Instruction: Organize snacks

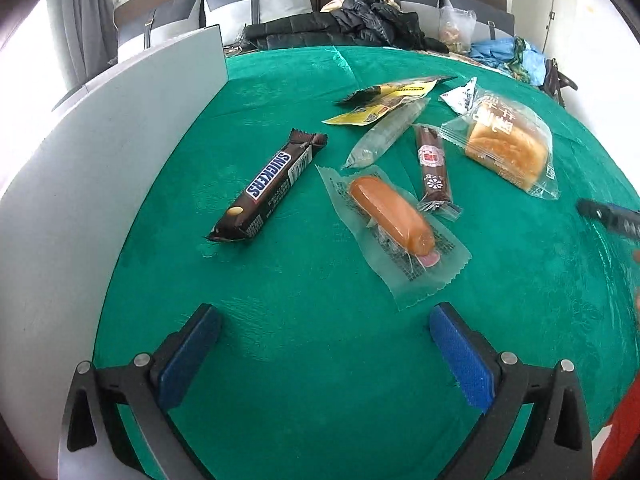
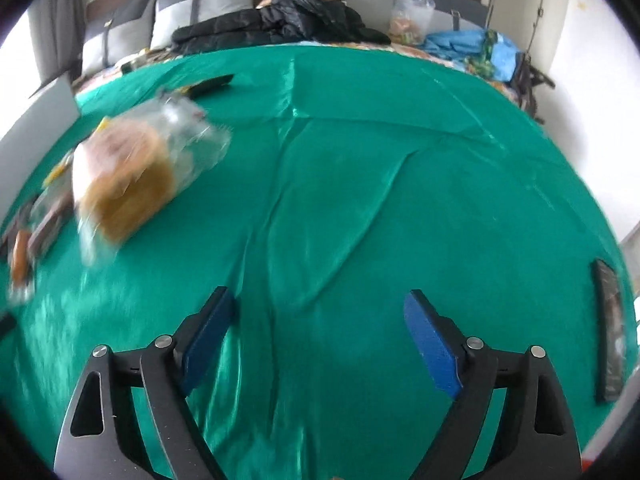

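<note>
On the green cloth point(image 1: 320, 360) lie a Snickers bar point(image 1: 267, 185), an orange sausage in a clear pack point(image 1: 392, 214), a dark brown sausage stick point(image 1: 433, 167), a clear tube pack point(image 1: 386, 133), yellow-black packets point(image 1: 392, 98) and a wrapped bread loaf point(image 1: 506, 146). My left gripper point(image 1: 326, 326) is open and empty, just short of the orange sausage. My right gripper point(image 2: 318, 308) is open and empty over bare cloth; the bread loaf point(image 2: 128, 172) shows blurred to its left. The right gripper's tip point(image 1: 608, 216) shows at the left wrist view's right edge.
A grey-white box wall point(image 1: 100, 152) stands along the left side of the cloth. A dark flat packet point(image 2: 610, 332) lies at the cloth's right edge. Behind the table is a sofa with black jackets point(image 1: 348, 24), a plastic bag and blue cloth.
</note>
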